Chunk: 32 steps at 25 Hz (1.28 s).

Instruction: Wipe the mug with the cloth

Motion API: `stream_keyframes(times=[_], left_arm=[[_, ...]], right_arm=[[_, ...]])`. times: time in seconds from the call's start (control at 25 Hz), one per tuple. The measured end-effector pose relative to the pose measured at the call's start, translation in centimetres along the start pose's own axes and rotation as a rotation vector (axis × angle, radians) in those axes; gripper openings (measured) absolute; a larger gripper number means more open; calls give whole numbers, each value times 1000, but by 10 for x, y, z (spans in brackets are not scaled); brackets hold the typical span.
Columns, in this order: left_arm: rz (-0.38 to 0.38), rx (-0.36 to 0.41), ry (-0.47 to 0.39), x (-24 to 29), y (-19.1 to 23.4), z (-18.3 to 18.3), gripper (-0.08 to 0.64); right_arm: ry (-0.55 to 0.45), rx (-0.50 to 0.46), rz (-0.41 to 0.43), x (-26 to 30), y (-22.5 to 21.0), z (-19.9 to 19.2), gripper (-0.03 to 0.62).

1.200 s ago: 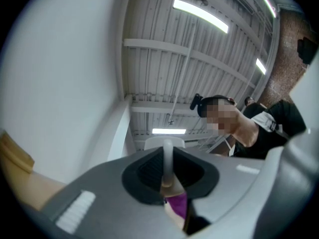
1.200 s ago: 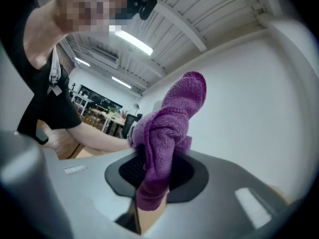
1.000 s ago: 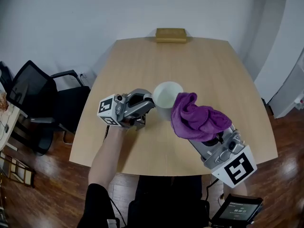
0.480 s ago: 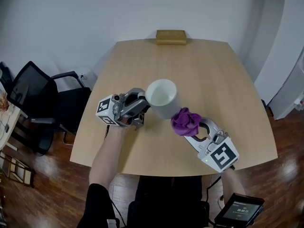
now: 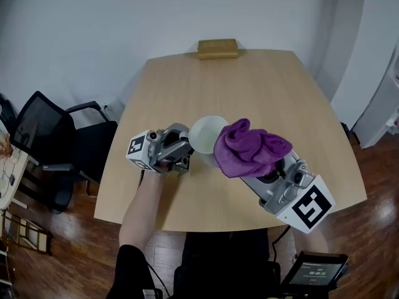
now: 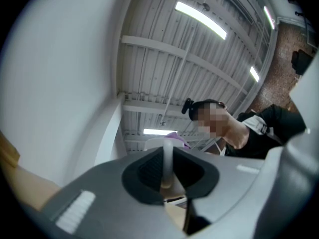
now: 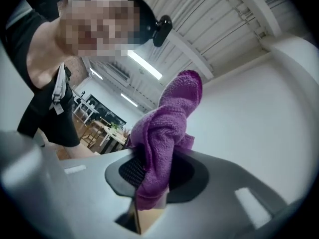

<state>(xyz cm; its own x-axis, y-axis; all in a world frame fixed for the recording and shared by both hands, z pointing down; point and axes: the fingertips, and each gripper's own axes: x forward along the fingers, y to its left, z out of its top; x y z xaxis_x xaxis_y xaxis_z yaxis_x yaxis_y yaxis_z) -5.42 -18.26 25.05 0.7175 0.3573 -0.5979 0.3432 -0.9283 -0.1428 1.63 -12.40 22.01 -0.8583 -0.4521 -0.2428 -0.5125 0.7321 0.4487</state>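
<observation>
Mouth-up mug (image 5: pixel 207 134) pinched by left tongs (image 5: pixel 187 144); cloth (image 5: pixel 249 149) pinched by right tongs (image 7: pixel 153 177).

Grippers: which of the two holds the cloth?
The right gripper: the cloth is pinched in its jaws, whereas the left gripper clamps the mug.

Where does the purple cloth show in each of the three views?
Head view: centre, the cloth bunched just right of the mug.
Left gripper view: only a small purple patch shows, above the fingers and behind the mug.
Right gripper view: centre, clamped between the fingers and rising upward.
Shared landmark: the person's black clothing.
</observation>
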Motion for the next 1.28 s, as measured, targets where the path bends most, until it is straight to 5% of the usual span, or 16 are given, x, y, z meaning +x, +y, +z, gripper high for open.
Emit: stream_keyframes(times=[0.4,0.56,0.76,0.84,1.08,1.28], left_arm=[[-18,12,-65,-10,-5,16,64],[-48,5,-104,-10,-9,23,64],[-84,4,-75,-6,-15,17,64],[-100,1,-57,-5,-17,14,64],[-101,-4,-100,-4,-17,20,64],[-115,0,-125,-18,-18,25,64]], right_arm=[[260,55,55,-14,29,-110,75],[162,217,-32,-24,0,-82,75],[-111,191,21,-21,-15,-1,75],[-122,197,55,-10,-8,10,75],[8,155,89,-5,22,-26,77],[241,77,151,-11,49,-100,77]])
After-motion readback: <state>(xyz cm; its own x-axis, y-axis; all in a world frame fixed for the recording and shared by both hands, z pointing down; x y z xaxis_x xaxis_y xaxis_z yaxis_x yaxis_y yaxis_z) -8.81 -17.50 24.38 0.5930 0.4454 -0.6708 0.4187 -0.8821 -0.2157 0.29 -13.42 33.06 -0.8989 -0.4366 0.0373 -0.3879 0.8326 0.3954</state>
